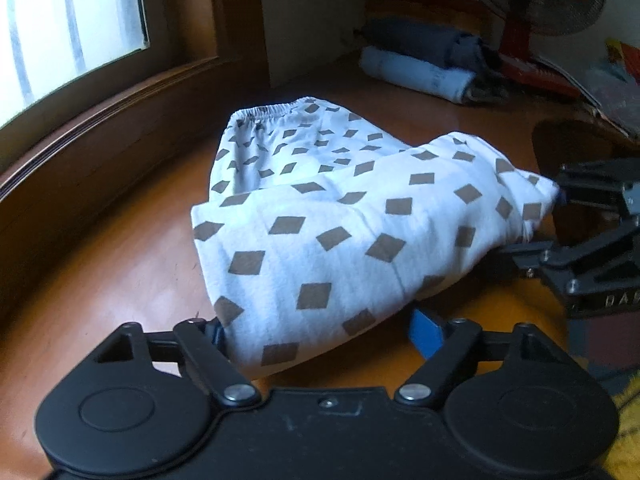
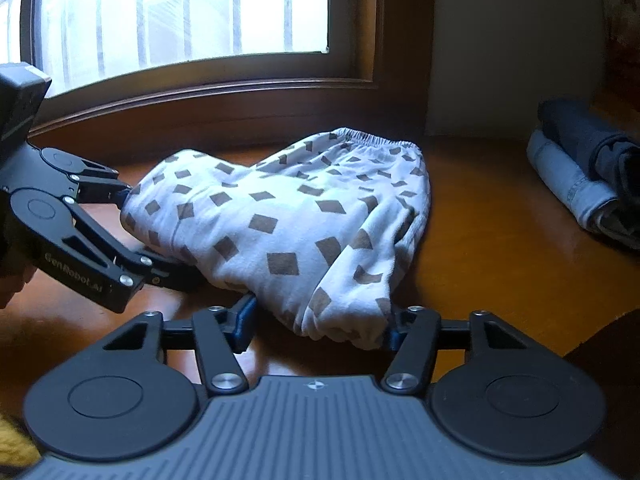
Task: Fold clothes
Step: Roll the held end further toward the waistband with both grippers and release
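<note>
White trousers (image 1: 320, 232) dotted with brown diamonds lie ahead of the black grippers' blue pads (image 1: 426, 330); orange-brown wooden floor (image 1: 120, 272) beneath; pale-blue and navy folded clothes (image 1: 420, 68) beyond.

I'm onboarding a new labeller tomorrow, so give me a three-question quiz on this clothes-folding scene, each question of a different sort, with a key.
1. True or false: the patterned garment lies doubled over on the wooden surface, its elastic waistband at the window end.
2. Multiple choice: the pattern on the garment is A) stripes, B) brown diamonds, C) flowers.
3. Short answer: what lies between the fingers of both the left gripper and the right gripper?

Key
1. True.
2. B.
3. The garment's near end: a fold of cloth sits between each gripper's blue pads. Whether the pads already press on it cannot be told.
</note>
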Demonstrator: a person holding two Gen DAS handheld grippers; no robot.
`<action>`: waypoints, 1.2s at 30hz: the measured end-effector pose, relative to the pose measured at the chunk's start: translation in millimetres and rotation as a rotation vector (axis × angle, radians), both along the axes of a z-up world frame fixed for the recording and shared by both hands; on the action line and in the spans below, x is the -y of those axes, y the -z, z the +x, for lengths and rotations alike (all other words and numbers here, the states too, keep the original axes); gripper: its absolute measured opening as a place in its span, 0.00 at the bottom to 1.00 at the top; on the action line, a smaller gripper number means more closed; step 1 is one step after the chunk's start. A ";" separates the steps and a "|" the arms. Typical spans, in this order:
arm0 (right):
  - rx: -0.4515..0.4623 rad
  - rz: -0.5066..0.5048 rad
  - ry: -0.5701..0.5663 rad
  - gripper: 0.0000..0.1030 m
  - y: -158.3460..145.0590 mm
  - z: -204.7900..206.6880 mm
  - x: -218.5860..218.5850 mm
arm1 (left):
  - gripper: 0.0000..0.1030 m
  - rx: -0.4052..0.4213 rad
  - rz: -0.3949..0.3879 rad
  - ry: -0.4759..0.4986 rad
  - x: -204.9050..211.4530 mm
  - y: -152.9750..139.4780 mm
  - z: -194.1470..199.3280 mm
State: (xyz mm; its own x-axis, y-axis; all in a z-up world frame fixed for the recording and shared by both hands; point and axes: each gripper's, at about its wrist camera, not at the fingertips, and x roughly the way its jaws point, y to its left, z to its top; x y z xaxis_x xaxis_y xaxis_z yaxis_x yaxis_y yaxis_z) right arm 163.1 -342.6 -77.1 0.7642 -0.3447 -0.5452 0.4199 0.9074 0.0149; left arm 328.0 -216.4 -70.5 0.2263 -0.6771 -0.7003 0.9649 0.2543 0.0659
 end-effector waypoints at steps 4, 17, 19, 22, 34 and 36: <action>-0.010 0.008 -0.025 0.57 -7.3 -3.0 -0.4 | 0.78 -0.013 -0.015 0.013 -20.9 -9.5 -25.2; -0.008 0.136 -0.056 0.52 -43.6 -21.8 -5.7 | 0.78 -0.088 -0.032 0.019 -60.0 -64.8 -19.1; 0.020 0.164 -0.058 0.52 -49.0 -21.6 -1.6 | 0.78 -0.104 -0.044 -0.009 -59.4 -69.0 -12.4; 0.077 0.200 -0.058 0.51 -47.5 -14.1 22.2 | 0.78 -0.142 -0.060 -0.067 -54.4 -70.1 5.0; 0.144 0.262 -0.119 0.50 -35.5 62.2 101.6 | 0.79 -0.160 -0.062 -0.245 -4.9 -65.9 88.6; 0.152 0.286 -0.123 0.51 -34.1 76.7 117.5 | 0.79 -0.154 -0.060 -0.278 5.1 -64.8 107.2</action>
